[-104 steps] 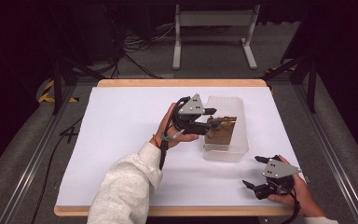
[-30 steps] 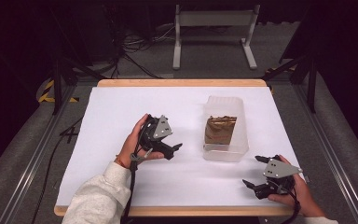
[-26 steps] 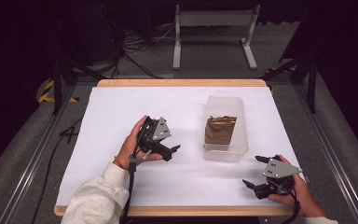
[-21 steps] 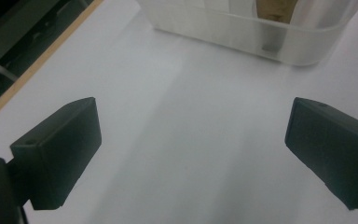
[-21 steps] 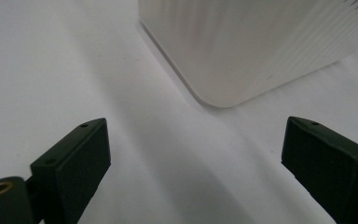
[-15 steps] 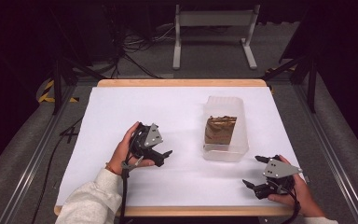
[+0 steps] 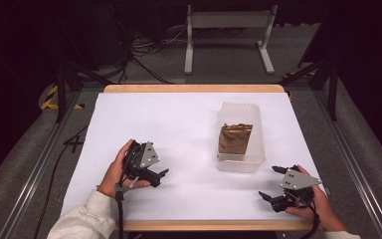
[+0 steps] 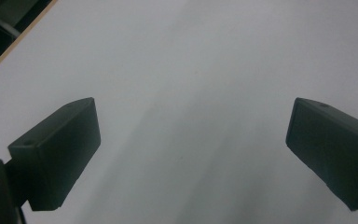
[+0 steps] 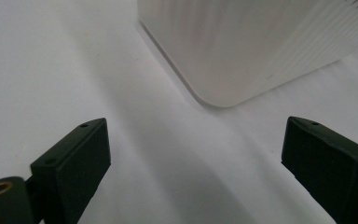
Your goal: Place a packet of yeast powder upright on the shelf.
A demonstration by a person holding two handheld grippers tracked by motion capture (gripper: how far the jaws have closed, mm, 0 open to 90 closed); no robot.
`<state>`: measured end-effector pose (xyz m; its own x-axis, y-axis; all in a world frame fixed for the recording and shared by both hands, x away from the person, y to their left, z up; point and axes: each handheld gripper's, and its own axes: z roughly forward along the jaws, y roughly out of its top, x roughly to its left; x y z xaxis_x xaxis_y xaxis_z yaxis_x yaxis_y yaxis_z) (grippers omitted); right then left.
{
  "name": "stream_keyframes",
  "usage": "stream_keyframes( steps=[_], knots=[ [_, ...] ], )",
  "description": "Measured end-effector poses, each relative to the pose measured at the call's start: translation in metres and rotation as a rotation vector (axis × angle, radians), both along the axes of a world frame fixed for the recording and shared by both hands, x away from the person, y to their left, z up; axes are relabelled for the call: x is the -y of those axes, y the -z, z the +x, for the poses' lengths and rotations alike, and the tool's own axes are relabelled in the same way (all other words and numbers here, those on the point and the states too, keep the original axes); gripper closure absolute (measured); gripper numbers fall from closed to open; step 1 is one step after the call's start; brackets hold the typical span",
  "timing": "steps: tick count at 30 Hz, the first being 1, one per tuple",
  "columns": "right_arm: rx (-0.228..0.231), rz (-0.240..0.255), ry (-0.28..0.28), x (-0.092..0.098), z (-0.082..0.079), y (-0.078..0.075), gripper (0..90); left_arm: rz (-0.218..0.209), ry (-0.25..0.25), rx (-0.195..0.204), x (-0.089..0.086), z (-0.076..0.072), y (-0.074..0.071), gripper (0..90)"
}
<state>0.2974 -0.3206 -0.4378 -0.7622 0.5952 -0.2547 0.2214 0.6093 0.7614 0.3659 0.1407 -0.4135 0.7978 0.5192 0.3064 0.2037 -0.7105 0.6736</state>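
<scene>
Left gripper is held empty, jaws spread wide, low over the white surface. The brown packet is seen inside the clear bin, well to that gripper's right. Right gripper is also spread wide, nothing gripped, with the bin just ahead of it.

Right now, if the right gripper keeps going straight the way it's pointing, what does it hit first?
Probably the translucent plastic bin. The right gripper has open, empty jaws, with bare white tabletop up to the bin's rounded near corner, which sits slightly right of centre, so a glancing contact is possible.
</scene>
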Motion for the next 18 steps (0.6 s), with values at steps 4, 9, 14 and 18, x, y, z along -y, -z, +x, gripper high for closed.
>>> stream_keyframes(
  steps=[4,9,14,18],
  knots=[
    [0.001,0.001,0.001,0.0,0.0,0.0,8.4,0.008,-0.023,0.004,-0.013,-0.009,0.004,3.5],
    [0.001,-0.001,0.0,0.0,0.0,0.0,8.4,0.013,-0.051,0.011,-0.026,-0.018,0.009,3.6],
    [0.003,-0.002,0.001,-0.001,0.0,0.0,8.4,0.009,-0.09,0.015,-0.041,-0.027,0.014,3.6],
    [0.003,-0.002,0.002,-0.001,0.0,0.0,8.4,-0.008,-0.118,0.002,-0.052,-0.033,0.018,3.6]
  ],
)
